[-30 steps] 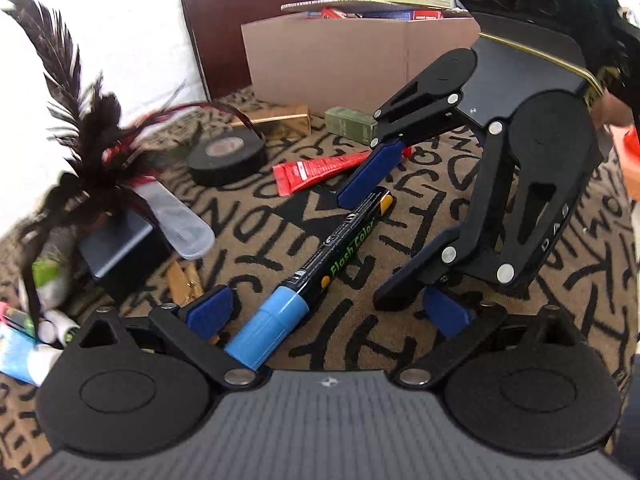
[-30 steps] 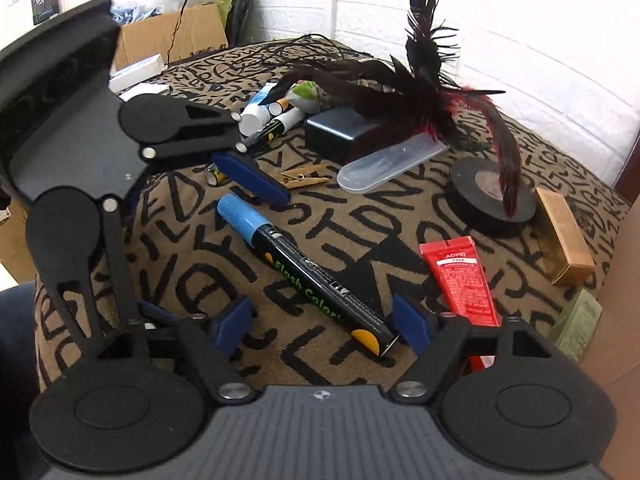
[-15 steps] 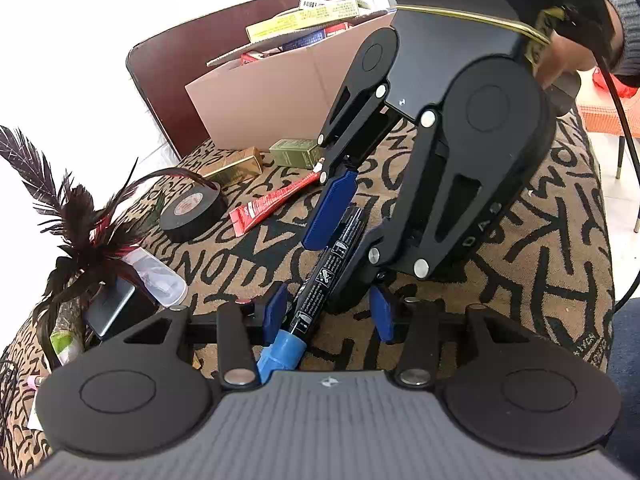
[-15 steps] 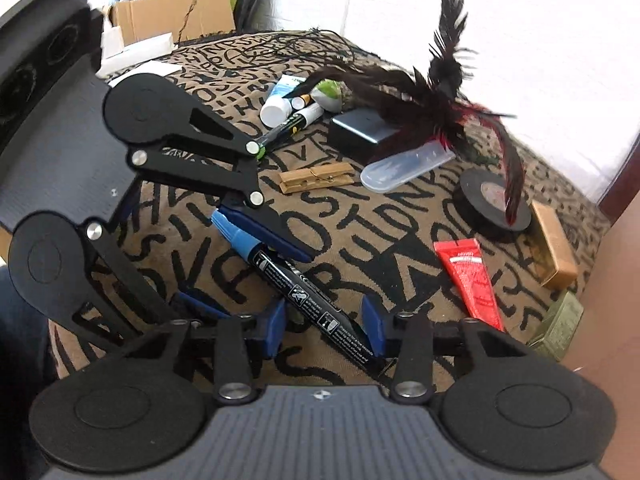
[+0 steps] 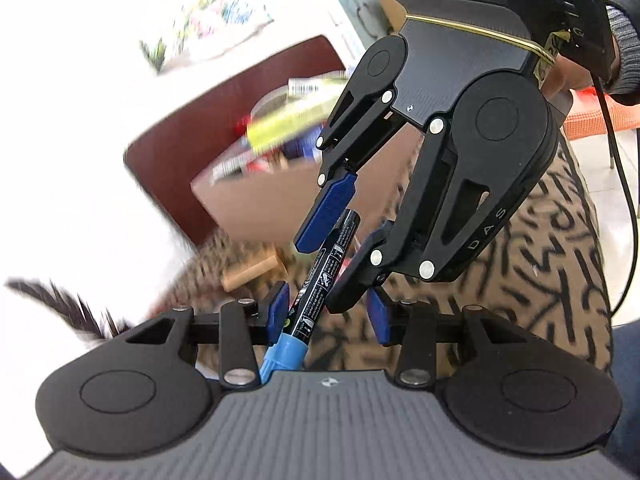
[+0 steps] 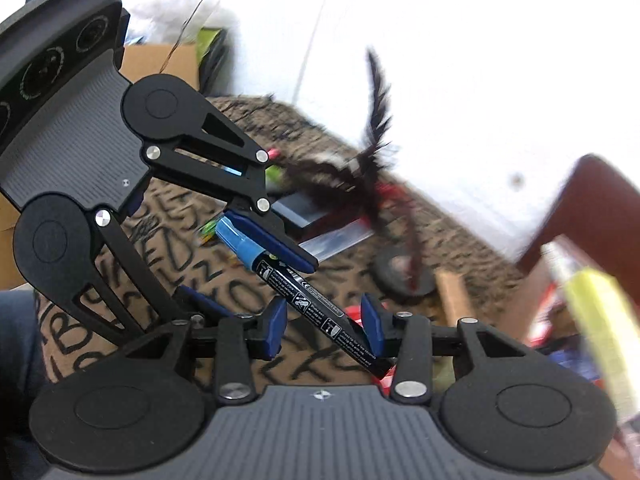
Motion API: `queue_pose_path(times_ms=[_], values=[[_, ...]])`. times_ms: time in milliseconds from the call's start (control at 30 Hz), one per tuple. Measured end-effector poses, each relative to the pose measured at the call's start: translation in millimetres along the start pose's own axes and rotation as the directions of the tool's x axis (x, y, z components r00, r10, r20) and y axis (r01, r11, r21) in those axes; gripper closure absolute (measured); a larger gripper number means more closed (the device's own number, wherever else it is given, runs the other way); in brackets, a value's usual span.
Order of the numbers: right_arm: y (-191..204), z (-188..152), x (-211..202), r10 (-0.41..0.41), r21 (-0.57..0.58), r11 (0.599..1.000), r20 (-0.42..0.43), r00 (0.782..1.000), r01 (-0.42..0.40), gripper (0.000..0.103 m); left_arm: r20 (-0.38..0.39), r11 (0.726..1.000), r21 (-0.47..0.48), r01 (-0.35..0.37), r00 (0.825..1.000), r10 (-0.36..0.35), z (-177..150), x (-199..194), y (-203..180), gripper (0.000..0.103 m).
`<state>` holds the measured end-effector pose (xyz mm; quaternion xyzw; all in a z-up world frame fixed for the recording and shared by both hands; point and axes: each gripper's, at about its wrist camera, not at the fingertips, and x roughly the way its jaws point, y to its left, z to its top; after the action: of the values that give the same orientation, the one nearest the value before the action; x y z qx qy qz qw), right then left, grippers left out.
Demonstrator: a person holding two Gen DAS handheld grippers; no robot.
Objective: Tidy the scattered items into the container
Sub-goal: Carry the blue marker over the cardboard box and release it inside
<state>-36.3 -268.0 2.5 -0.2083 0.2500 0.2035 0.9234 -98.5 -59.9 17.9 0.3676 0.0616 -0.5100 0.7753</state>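
A black marker with a blue cap (image 5: 320, 280) is held in the air between both grippers, above the patterned cloth. My left gripper (image 5: 326, 312) holds its blue cap end; my right gripper (image 6: 324, 330) holds its black tail end (image 6: 340, 328). Each gripper's jaws are partly closed around the marker, which rests skewed against one blue pad. The cardboard box container (image 5: 256, 204) stands behind, filled with coloured packets, in front of a brown chair back. In the right wrist view the box (image 6: 532, 300) is at the right edge, blurred.
On the cloth lie a black feather bundle (image 6: 372, 160), a black tape roll (image 6: 400, 272), a dark case with a clear tube (image 6: 320, 224), and a gold box (image 5: 250, 276). A yellow-green packet (image 6: 600, 320) sticks out of the box. The view is motion-blurred.
Both grippers closed on the marker lying on the cloth and lifted it together. The marker is now off the cloth and carried toward the cardboard box.
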Motion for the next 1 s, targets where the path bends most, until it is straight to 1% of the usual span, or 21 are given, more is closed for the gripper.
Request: queue_pose_path(times_ms=[100,167,333,400,467,600,767,867,933,1000], values=[[-17.7,6.0,-20.0,-0.069,-0.005,0.998,0.028,0.997,0.07,0.064,0.047,0.999,0.048,-0.007,0.999,0.005,25.9,5.3,7.0,0.061],[-32.6,9.9,-33.0,-0.129,-0.014,0.991,0.039,0.991,0.13,0.064,0.078,0.997,0.083,-0.011,0.997,0.005,46.2,13.6,12.2,0.061],[-86.7,13.5,-55.8,-0.272,-0.003,0.962,0.049,0.961,0.272,0.064,0.158,0.986,0.166,-0.035,0.987,0.009,98.8,52.3,24.7,0.061],[-110.7,12.3,-57.6,-0.323,0.001,0.946,0.038,0.946,0.323,0.064,0.175,0.981,0.19,-0.044,0.984,0.01,117.6,76.1,28.7,0.061],[-136.0,9.6,-55.5,-0.356,0.018,0.934,0.024,0.934,0.356,0.064,0.181,0.975,0.216,-0.051,0.983,0.011,132.6,100.4,31.9,0.061],[-179.2,4.6,-42.3,-0.389,0.045,0.92,-0.009,0.921,0.389,0.064,0.179,0.972,0.229,-0.049,0.984,0.007,152.0,144.2,39.1,0.061],[-212.0,-1.8,-21.5,-0.398,0.04,0.916,-0.052,0.916,0.4,0.064,0.16,0.981,0.189,-0.046,0.987,0.015,158.9,181.9,40.6,0.061],[-216.0,-6.0,-13.3,-0.393,0.038,0.917,-0.071,0.917,0.396,0.064,0.147,0.984,0.171,-0.046,0.989,0.02,155.9,195.0,37.8,0.061],[-206.5,-10.0,-18.5,-0.395,0.05,0.916,-0.071,0.916,0.398,0.064,0.147,0.986,0.162,-0.051,0.989,0.027,154.5,198.8,37.3,0.06],[-207.9,-10.9,-19.5,-0.394,0.076,0.914,-0.069,0.917,0.398,0.064,0.14,0.989,0.137,-0.053,0.99,0.034,155.9,200.9,38.7,0.057]])
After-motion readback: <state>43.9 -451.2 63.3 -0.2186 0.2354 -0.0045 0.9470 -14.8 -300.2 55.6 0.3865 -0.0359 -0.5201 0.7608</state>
